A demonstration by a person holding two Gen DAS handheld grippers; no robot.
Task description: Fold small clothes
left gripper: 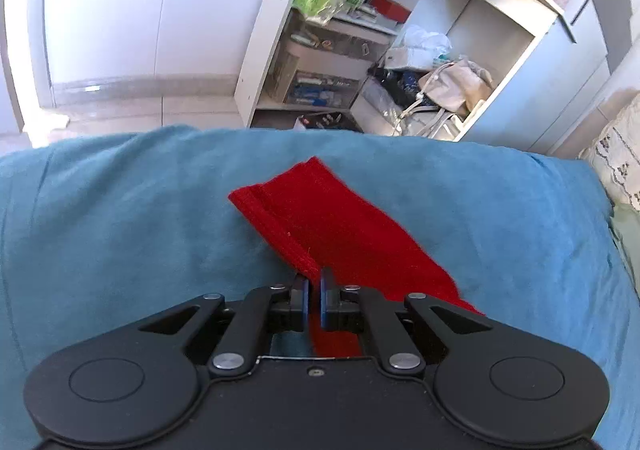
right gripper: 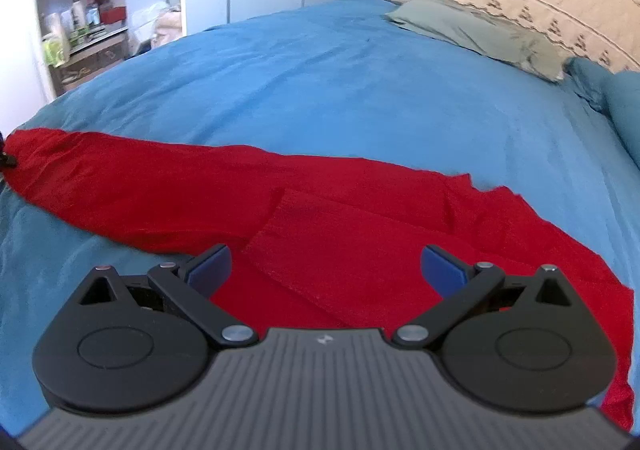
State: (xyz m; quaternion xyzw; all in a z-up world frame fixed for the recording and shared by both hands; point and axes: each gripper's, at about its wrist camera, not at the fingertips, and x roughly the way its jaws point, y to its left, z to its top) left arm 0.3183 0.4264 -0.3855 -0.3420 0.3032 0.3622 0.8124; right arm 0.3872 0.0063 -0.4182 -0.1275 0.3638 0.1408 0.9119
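left wrist, left tongs [left gripper: 314, 282] seemingly pinching red garment [left gripper: 336, 226] hem, right tongs [right gripper: 325, 266] spread above it

Left gripper [left gripper: 314, 290]: black all over, with two big round discs, bent link arms, shiny silver screws and thin blue pads on the fingers [left gripper: 304, 300]. Right gripper [right gripper: 325, 268]: same black discs and arms, silver screws, wide blue pads [right gripper: 442, 270], plus a grey ribbed body with a small white mark near the discs.
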